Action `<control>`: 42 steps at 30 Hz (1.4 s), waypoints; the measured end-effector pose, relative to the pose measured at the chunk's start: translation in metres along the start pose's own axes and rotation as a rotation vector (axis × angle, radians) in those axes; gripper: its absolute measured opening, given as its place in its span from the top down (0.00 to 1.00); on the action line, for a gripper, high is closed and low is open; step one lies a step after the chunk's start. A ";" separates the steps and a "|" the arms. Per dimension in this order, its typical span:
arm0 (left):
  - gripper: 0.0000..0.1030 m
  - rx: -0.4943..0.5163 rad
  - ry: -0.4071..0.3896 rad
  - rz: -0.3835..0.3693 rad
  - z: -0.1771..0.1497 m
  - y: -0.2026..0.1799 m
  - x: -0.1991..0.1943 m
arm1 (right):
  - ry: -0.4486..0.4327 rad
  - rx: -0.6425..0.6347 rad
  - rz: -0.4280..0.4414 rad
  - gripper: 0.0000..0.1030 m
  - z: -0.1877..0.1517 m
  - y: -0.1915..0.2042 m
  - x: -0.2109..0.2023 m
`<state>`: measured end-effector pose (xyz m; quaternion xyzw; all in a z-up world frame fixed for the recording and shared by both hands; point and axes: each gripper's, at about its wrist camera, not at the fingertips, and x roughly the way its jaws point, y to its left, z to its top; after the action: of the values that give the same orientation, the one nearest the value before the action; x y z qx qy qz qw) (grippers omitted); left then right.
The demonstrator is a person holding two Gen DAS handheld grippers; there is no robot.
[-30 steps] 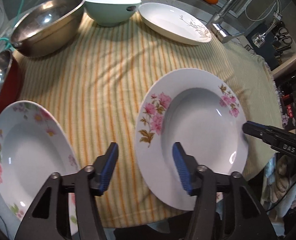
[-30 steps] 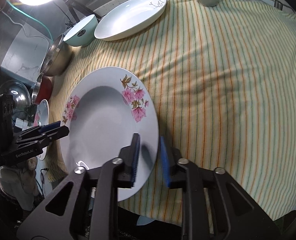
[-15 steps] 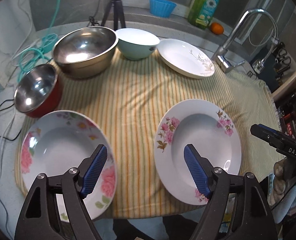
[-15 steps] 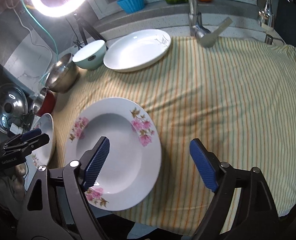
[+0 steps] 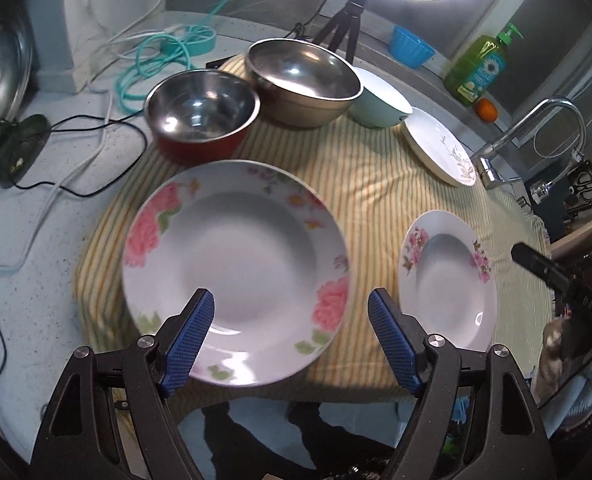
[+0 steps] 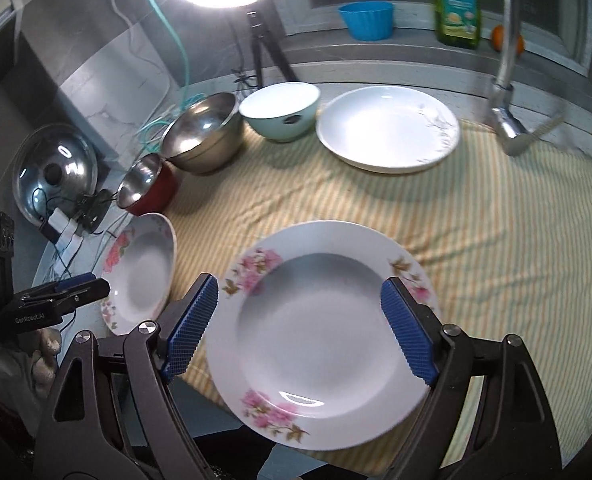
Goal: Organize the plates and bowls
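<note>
Two flowered deep plates lie on the striped cloth. The big-rose plate sits under my left gripper, which hovers open above its near rim with nothing held. The small-blossom plate lies below my right gripper, also open and empty, its pads clear of the rim. Behind stand a red bowl with a steel inside, a large steel bowl, a mint bowl and a plain white plate. Each gripper shows at the edge of the other's view: left gripper, right gripper.
A ring light on a tripod stands behind the bowls. A faucet rises at the back right, with a soap bottle, a blue cup and an orange on the ledge. Cables and a pot lid lie left. The counter edge is close below the plates.
Both grippers opened wide and drew back and up. The right one let go of the small-blossom plate's rim. The left one swung left from that plate to over the big-rose plate.
</note>
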<state>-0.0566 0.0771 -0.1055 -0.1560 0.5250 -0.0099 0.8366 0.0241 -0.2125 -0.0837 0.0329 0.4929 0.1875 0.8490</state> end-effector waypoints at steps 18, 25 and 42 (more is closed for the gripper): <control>0.50 -0.120 -0.183 0.115 -0.015 0.080 -0.031 | -0.017 -0.091 0.059 0.17 0.007 0.064 0.033; 0.70 -0.049 -0.169 0.121 -0.008 0.074 -0.024 | -0.017 -0.138 0.044 0.21 0.008 0.081 0.036; 0.77 -0.128 -0.044 0.053 -0.009 0.112 0.008 | 0.189 -0.092 0.190 0.63 0.006 0.104 0.103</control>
<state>-0.0772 0.1797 -0.1463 -0.1954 0.5100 0.0491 0.8363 0.0451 -0.0791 -0.1399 0.0227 0.5564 0.2914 0.7778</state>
